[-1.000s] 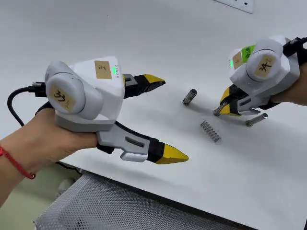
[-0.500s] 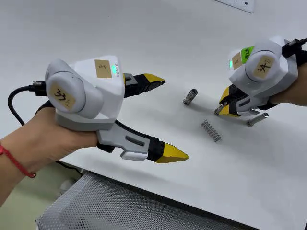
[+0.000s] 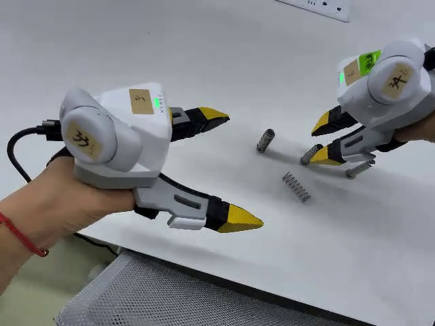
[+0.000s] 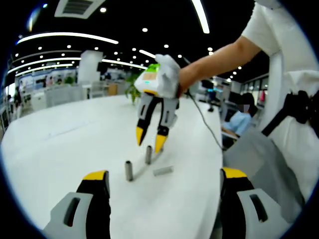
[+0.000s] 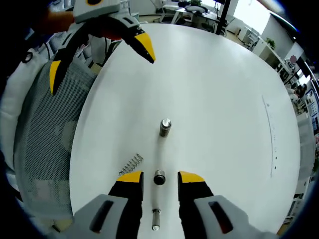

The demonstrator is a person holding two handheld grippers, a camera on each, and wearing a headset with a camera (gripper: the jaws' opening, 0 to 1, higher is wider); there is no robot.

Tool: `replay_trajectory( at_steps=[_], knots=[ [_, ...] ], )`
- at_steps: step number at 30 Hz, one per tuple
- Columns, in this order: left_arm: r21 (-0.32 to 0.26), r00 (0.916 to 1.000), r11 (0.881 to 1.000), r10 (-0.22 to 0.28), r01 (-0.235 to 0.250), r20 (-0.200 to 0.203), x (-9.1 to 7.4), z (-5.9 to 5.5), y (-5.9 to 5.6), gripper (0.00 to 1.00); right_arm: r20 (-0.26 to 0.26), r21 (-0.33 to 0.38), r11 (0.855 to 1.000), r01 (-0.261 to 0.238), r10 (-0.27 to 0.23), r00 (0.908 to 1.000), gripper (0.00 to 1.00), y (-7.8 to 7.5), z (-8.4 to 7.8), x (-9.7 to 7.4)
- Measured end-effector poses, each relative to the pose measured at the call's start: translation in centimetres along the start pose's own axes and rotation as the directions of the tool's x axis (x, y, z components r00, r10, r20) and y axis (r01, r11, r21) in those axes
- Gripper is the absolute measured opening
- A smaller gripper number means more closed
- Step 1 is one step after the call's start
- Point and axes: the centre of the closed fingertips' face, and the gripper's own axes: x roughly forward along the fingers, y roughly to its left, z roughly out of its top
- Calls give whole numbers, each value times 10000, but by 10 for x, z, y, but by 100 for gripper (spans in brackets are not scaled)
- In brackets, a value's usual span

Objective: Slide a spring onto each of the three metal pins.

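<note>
The right gripper (image 3: 319, 145) hangs with jaws released astride an upright sprung pin (image 3: 311, 154); the loose spring (image 3: 296, 187) lies flat on the surface (image 3: 204, 54) beside that pin, with the bare pin (image 3: 359, 168) opposite, both nearer than the wide-open left gripper (image 3: 228, 170).

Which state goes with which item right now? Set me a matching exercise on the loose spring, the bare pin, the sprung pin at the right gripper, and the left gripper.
Column one:
1. loose spring
2. bare pin
3. sprung pin
4. left gripper

Column two:
A. upright between the open jaws of the right gripper
B. open, holding nothing
C. lying flat, no spring on it
D. lying flat, on no pin

Pairs: 1-D, 2-C, 3-A, 4-B
</note>
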Motion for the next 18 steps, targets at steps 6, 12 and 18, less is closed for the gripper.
replay_trajectory(
  at_steps=[6, 12, 18],
  knots=[
    [122, 9999, 9999, 16, -14, -165, -3, 1, -1, 92, 730, 322, 9990, 310, -333, 9968, 36, 0, 7, -26],
    [278, 9994, 9996, 5, 4, -350, -6, 4, -4, 92, 1432, 756, 9951, 645, -749, 9869, 45, 8, 7, -52],
    [484, 9985, 9988, -51, 77, -540, -8, 7, -7, 92, 2288, 1569, 9839, 854, -1203, 9660, 56, 16, -1, -73]
  ],
)
